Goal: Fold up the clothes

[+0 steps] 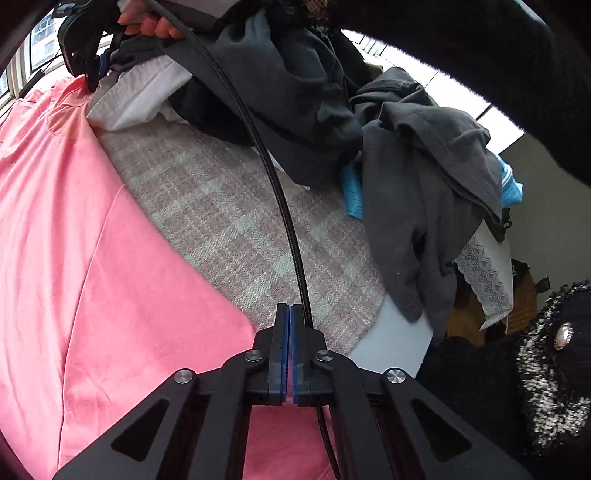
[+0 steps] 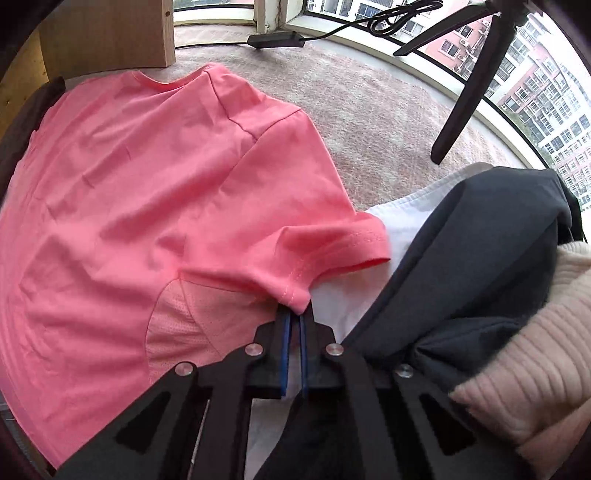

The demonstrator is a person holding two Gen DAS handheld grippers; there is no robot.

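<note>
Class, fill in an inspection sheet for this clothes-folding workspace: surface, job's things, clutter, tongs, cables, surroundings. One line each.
Surface: pinkish plaid cloth covers it.
Job's things: pink T-shirt spread flat, collar towards the window.
Clutter: heap of dark grey garments, a white garment and a cream ribbed knit beside the shirt.
Tongs: left tongs shut, pink fabric showing between the pads; right tongs shut on the T-shirt's sleeve seam.
Cables: black cable arcs over the cloth; another cable with a black adapter by the window.
Surroundings: windows facing apartment blocks, wooden panel, black tripod leg.
</note>
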